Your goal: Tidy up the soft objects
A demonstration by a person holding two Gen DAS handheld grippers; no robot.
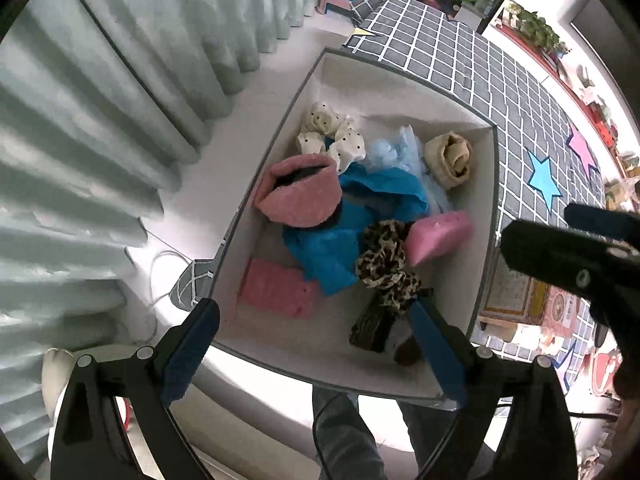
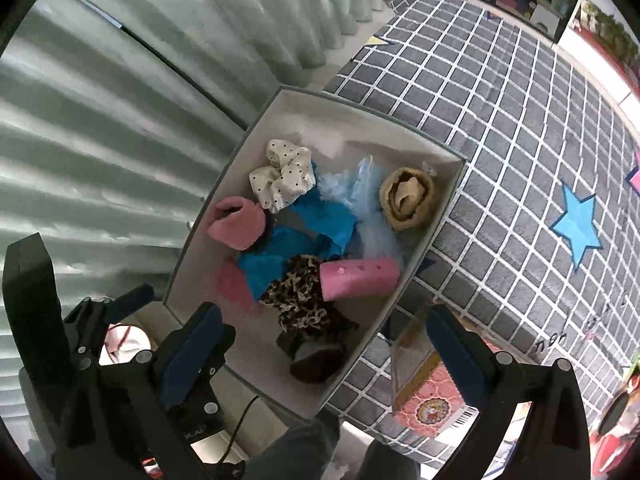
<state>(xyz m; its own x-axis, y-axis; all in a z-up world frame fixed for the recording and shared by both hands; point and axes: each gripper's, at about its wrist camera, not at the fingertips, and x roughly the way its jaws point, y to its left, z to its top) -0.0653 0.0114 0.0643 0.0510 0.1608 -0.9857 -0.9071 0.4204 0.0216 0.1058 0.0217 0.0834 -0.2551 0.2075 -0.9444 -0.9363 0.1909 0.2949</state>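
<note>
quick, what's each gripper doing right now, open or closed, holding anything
Left gripper: open, holding nothing, above the box.
Right gripper: open, holding nothing.

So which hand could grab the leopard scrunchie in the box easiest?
Probably the left gripper: it hangs open straight over the box, with the leopard scrunchie just beyond its fingertips. The right gripper, also open, straddles the box's edge.

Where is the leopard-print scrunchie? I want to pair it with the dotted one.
In both wrist views the leopard-print scrunchie lies inside the white box, toward its near end, touching the pink foam roller and overlapping the blue cloth.
</note>
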